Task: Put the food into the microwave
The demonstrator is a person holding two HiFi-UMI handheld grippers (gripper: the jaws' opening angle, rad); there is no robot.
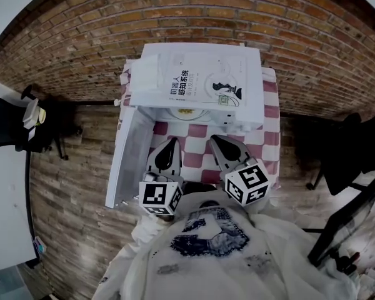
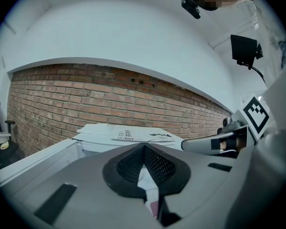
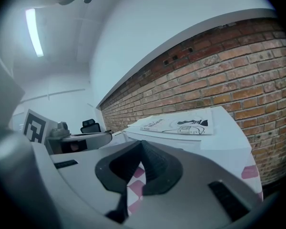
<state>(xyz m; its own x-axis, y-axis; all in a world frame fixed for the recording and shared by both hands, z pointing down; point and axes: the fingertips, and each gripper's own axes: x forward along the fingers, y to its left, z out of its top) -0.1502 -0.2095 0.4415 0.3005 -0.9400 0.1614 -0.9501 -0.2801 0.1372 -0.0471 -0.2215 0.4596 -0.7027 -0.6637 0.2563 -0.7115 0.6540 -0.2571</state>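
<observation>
**Food sits in the open microwave, both tongs empty**

Here is the head view, looking straight down: the white microwave (image 1: 254, 74) stands at the far end of the surface, backed against the brick wall (image 1: 175, 17). Its door (image 1: 128, 161) hangs wide open to the left. Inside the cavity, right at the front edge, is the food (image 1: 186, 112), something yellowish on a pale plate. A printed booklet (image 1: 203, 83) lies flat on the microwave's top.

Now the tongs. The left tongs (image 1: 169, 150) hover over the pink-and-white checkered cloth (image 1: 197, 144), just in front of the open cavity and well short of the plate. In the left gripper view the left tongs (image 2: 143, 149) have their dark pads pressed together at the tips. Nothing is between them, and only a sliver of cloth shows below.

The right tongs (image 1: 222, 145) sit just beside them, also aimed at the microwave. The right gripper view tells the same story: the right tongs (image 3: 142, 148) are closed tip to tip with nothing held, and checkered cloth shows through the slit.

The two marker cubes, left (image 1: 159, 197) and right (image 1: 247, 183), sit close to the person's pale printed shirt (image 1: 209, 242). A black office chair (image 1: 12, 127) stands off to the left on the floor.
</observation>
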